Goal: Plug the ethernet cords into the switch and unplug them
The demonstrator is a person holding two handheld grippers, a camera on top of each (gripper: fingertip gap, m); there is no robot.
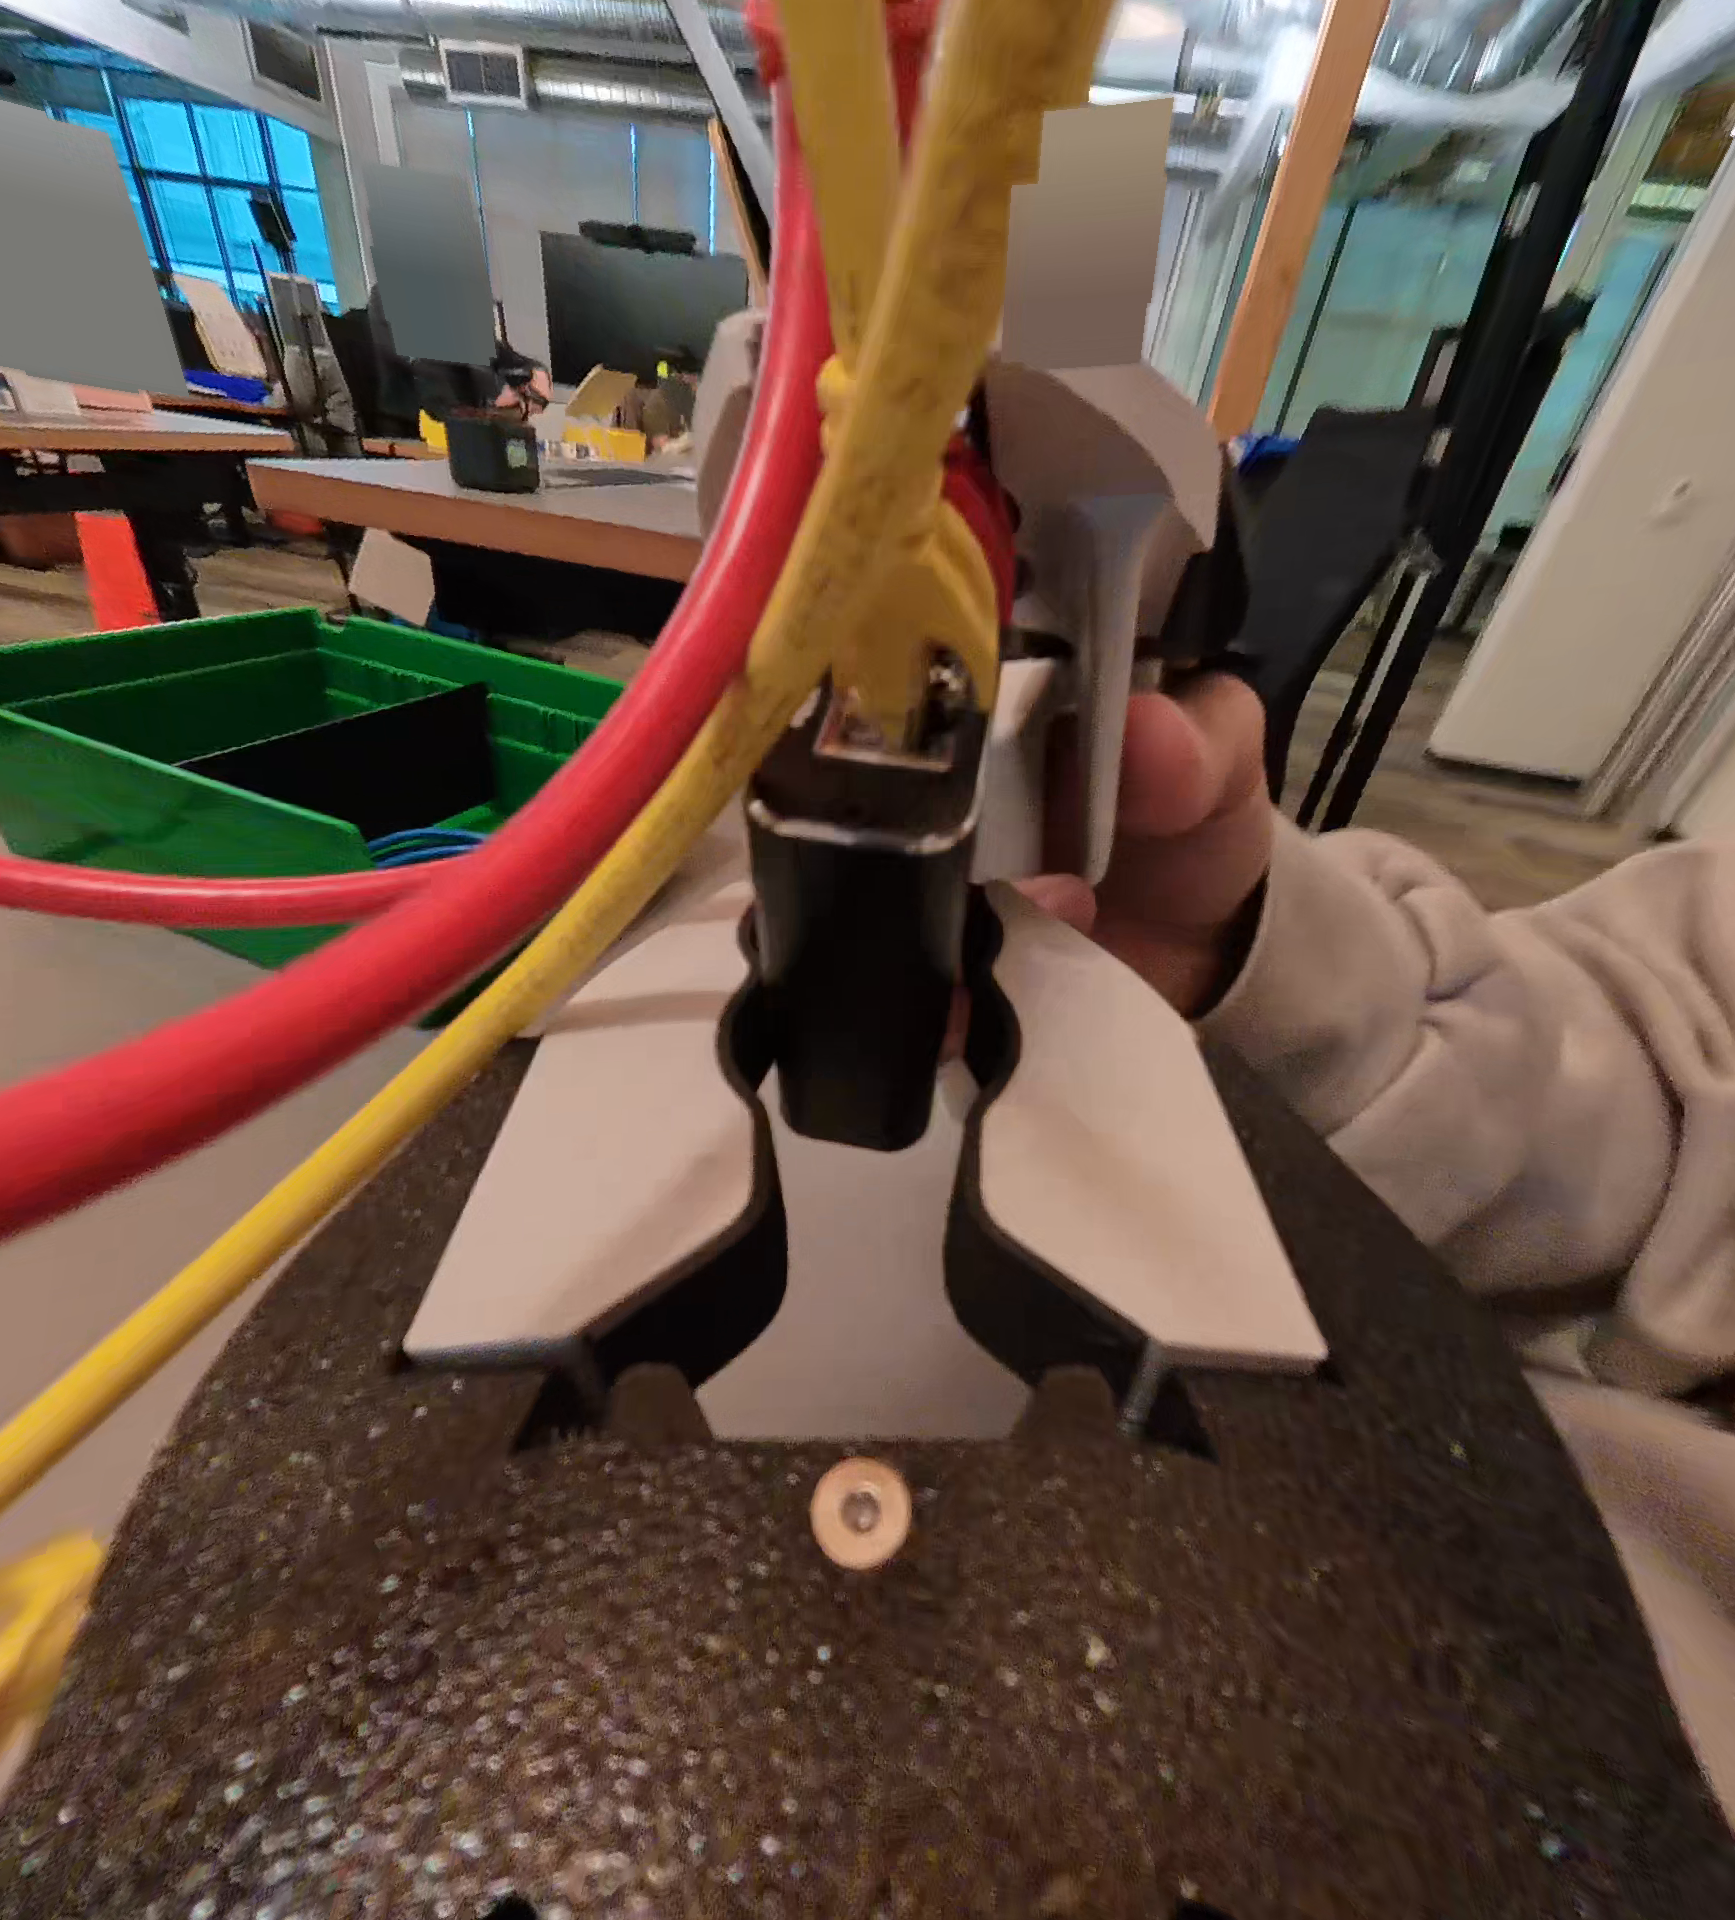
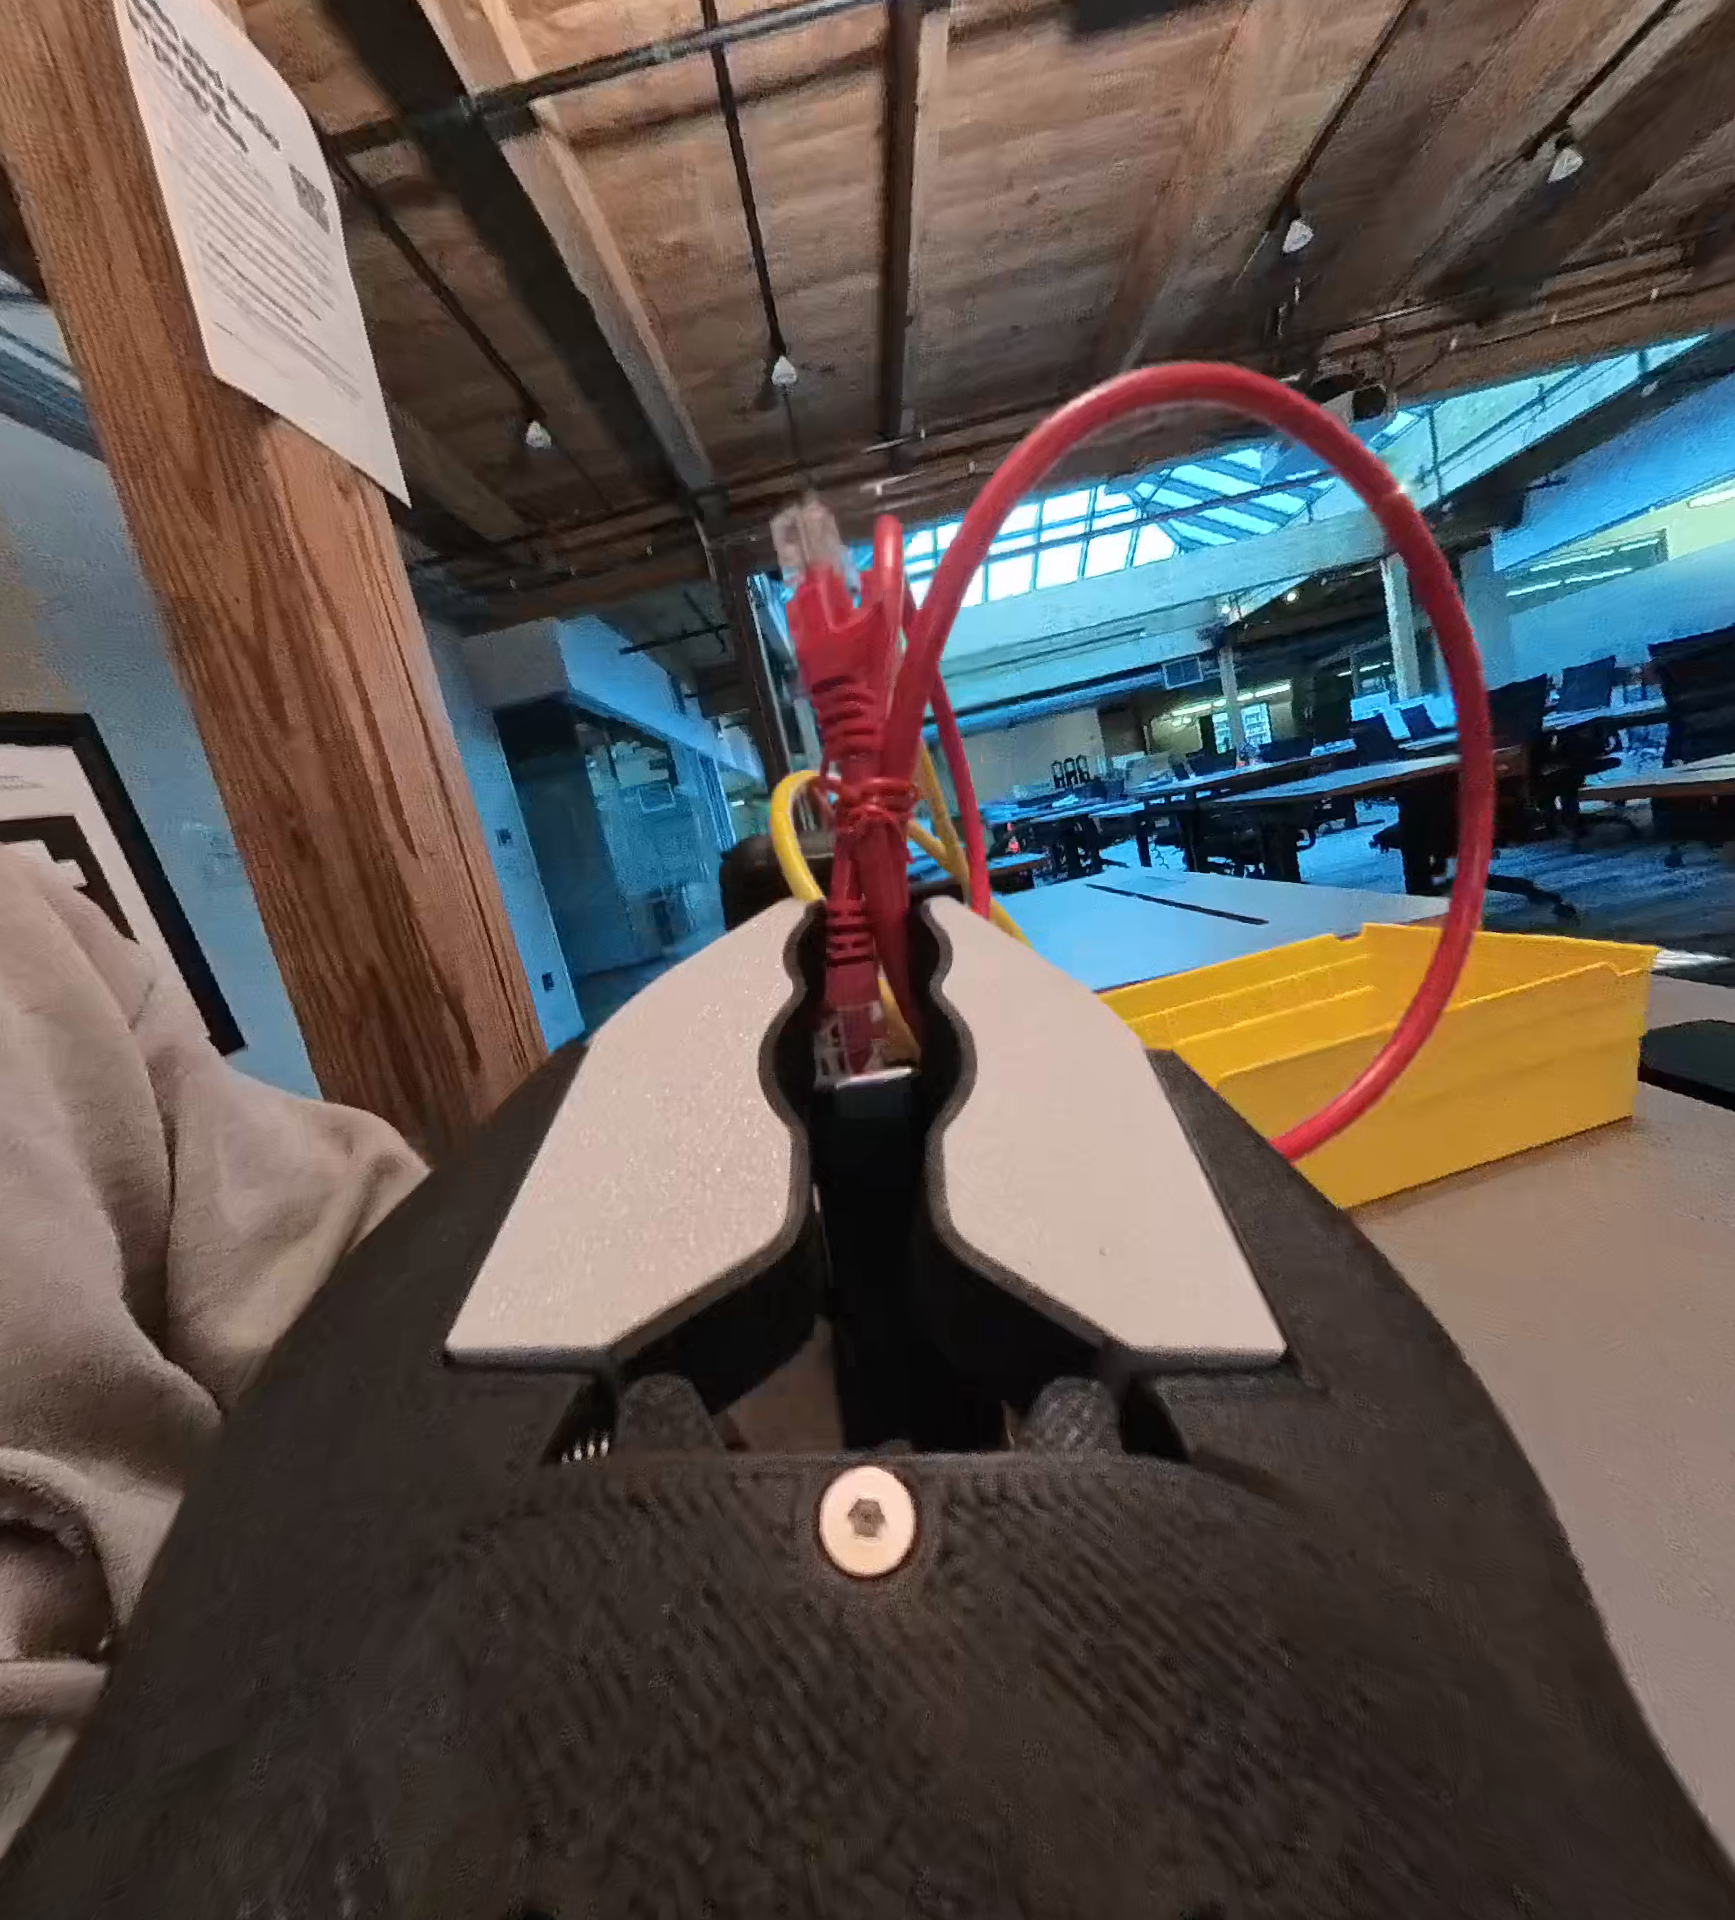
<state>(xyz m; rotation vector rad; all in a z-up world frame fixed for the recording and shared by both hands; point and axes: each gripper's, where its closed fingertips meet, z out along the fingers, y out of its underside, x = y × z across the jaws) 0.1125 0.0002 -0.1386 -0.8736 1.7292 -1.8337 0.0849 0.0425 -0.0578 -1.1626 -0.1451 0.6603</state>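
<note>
A pale tabletop (image 2: pixel 1621 1351) carries a yellow bin (image 2: pixel 1414 1049) toward its far edge in the right wrist view. In the left wrist view a green bin (image 1: pixel 167 790) sits at the far left edge.

Held up off the tabletop is the black switch (image 1: pixel 863 966), pinched from opposite sides. The left gripper (image 1: pixel 863 997) has its jaws closed on the switch body. The right gripper (image 2: pixel 868 997) also clamps the switch, with a plugged red connector between its tips.

A red cord (image 2: pixel 1362 623) loops wide above the right gripper; its free plug (image 2: pixel 821 592) points upward, tied to the loop by a twist tie (image 2: pixel 873 805). A yellow cord (image 1: pixel 323 1174) runs from the switch's ports down toward the near left corner; its yellow plug (image 1: pixel 904 644) sits in a port.

Judging by this, an unplugging or plugging step is in hand. One gripper should probably keep the switch steady while the other releases, takes a plug by its boot, presses the latch and moves straight along the port.
</note>
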